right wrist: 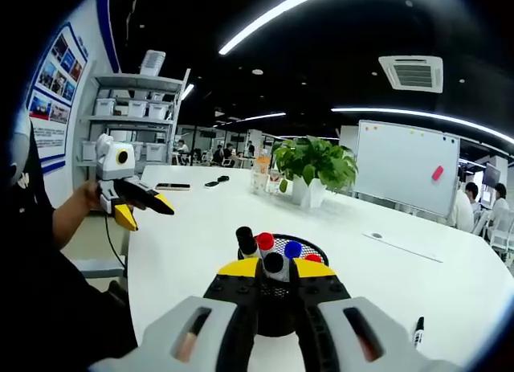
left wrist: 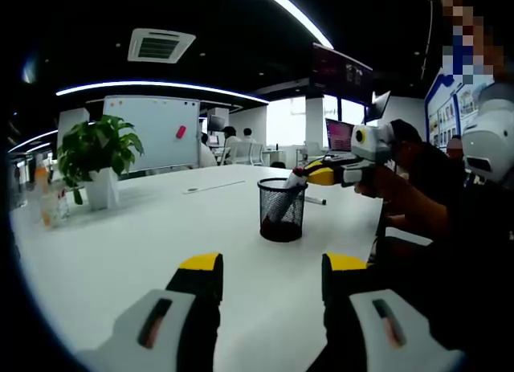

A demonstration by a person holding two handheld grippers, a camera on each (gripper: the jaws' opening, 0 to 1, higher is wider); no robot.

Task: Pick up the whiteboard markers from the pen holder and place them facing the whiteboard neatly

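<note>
Right claw (right wrist: 274,269) down at the top of the black mesh pen holder (right wrist: 309,247), yellow tips pinched on a black-capped marker (right wrist: 275,263) among the others. More markers standing in the holder: one black cap (right wrist: 246,239), one red cap (right wrist: 264,242), one blue cap (right wrist: 293,249). Same holder (left wrist: 282,209) seen from the left gripper view, out near the middle of the white bench (left wrist: 144,235), with the right claw (left wrist: 309,176) at its rim. Left claw (left wrist: 271,267) hanging above the bench, spread wide, nothing in it, well back from the holder. One loose marker (right wrist: 418,331) lying flat on the bench (right wrist: 193,227) to the right of the holder. Green plant in a white pot (right wrist: 316,169) behind the holder. Big whiteboard (right wrist: 408,166) far behind the bench, pink thing (right wrist: 438,173) stuck on it. Dark phones (right wrist: 173,186) lying flat at the far end. Shelves with boxes (right wrist: 132,111) by the wall.
</note>
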